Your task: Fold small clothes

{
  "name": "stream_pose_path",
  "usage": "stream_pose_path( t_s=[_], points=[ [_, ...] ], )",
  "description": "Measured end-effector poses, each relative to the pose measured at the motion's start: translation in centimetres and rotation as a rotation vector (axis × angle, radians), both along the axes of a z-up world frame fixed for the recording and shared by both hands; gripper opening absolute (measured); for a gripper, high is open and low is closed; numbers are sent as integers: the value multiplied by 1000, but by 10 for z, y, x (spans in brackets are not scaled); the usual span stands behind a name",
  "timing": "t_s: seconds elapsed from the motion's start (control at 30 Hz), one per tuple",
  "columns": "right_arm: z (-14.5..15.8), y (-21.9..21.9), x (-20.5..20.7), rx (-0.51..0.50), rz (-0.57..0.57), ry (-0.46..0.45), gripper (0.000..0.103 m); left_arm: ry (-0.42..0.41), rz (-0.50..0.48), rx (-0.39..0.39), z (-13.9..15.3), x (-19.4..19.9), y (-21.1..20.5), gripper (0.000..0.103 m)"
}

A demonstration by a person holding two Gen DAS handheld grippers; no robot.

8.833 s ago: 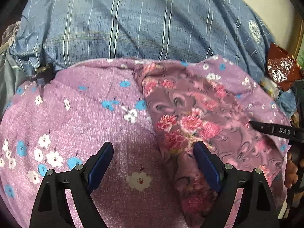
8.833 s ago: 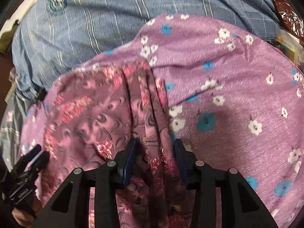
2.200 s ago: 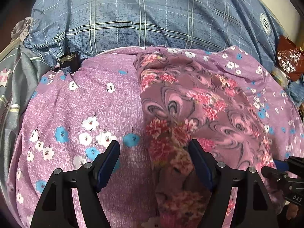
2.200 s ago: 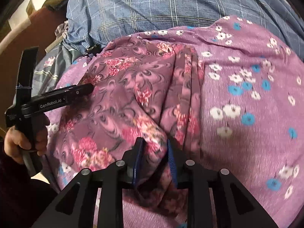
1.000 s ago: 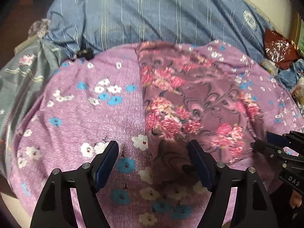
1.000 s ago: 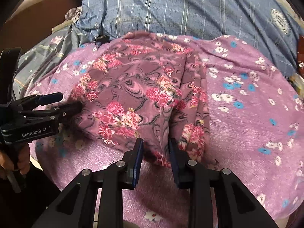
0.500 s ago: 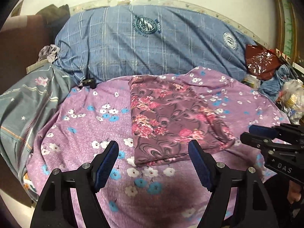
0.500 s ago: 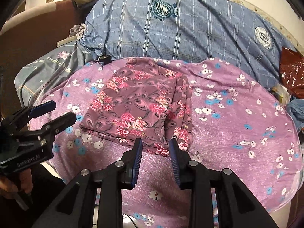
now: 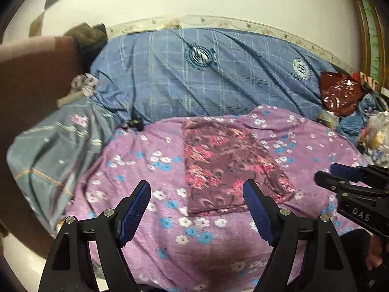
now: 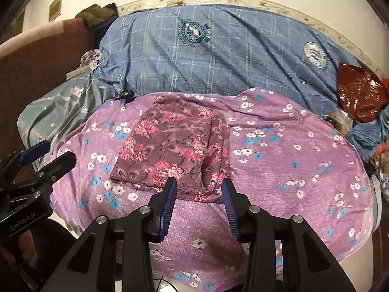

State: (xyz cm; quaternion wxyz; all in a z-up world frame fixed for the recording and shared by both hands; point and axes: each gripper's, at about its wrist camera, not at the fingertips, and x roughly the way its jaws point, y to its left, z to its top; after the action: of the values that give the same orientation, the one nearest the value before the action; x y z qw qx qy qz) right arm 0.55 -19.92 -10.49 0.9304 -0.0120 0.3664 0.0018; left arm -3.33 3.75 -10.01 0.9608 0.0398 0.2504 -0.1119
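A folded mauve garment with pink flowers (image 9: 223, 165) lies flat on a purple flowered cloth (image 9: 145, 170); it also shows in the right wrist view (image 10: 175, 146). My left gripper (image 9: 197, 189) is open and empty, held back above the cloth's near edge. My right gripper (image 10: 198, 186) is open and empty, just short of the garment's near edge. Each gripper shows in the other's view: the right one at the right edge (image 9: 340, 172), the left one at the left edge (image 10: 46, 155).
A big blue checked pillow (image 9: 206, 73) lies behind the cloth. A grey-green blanket (image 9: 53, 146) is at the left. A dark red foil bag (image 9: 340, 92) and blue clutter (image 10: 369, 131) are at the right. A brown headboard (image 9: 31, 73) stands far left.
Both grippers have pulled back and up from the garment. The right gripper, earlier shut on its edge, has let go and opened. The garment now lies folded and flat.
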Motion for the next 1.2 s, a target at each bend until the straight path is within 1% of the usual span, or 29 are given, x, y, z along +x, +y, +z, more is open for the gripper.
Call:
stream_pose_path(
  t_s=[0.07, 0.2, 0.33, 0.4, 0.47, 0.57, 0.63, 0.7, 0.73, 0.8, 0.9, 1.03, 1.2],
  points=[
    [7, -1, -3, 8, -17, -13, 43, -24, 18, 16, 7, -7, -2, 81],
    [18, 1, -10, -1, -28, -42, 45, -32, 7, -4, 17, -18, -4, 82],
    [31, 2, -17, 4, -34, -76, 46, -60, 63, -5, 30, -27, 0, 83],
    [38, 2, -20, 12, -37, -92, 47, -89, 107, -4, 36, -33, -1, 84],
    [44, 3, -23, 16, -45, -109, 48, -108, 126, 5, 39, -38, -3, 88],
    [53, 2, -28, 22, -49, -130, 50, -140, 116, 28, 43, -50, -9, 91],
    [59, 3, -32, 25, -51, -148, 52, -158, 73, 13, 45, -58, -10, 92],
    [63, 3, -34, 23, -52, -160, 55, -159, 38, -25, 47, -64, -9, 92],
    [64, 4, -35, 22, -51, -164, 56, -154, 48, -35, 48, -66, -7, 92],
    [68, 3, -37, 24, -53, -176, 56, -144, 74, -35, 49, -69, -6, 92],
    [70, 3, -40, 21, -55, -187, 56, -125, 60, -24, 53, -71, -5, 92],
    [69, 2, -40, 24, -59, -189, 57, -144, 73, -19, 58, -70, -2, 92],
    [67, -2, -39, 26, -65, -183, 57, -136, 72, -27, 59, -66, -3, 92]
  ],
)
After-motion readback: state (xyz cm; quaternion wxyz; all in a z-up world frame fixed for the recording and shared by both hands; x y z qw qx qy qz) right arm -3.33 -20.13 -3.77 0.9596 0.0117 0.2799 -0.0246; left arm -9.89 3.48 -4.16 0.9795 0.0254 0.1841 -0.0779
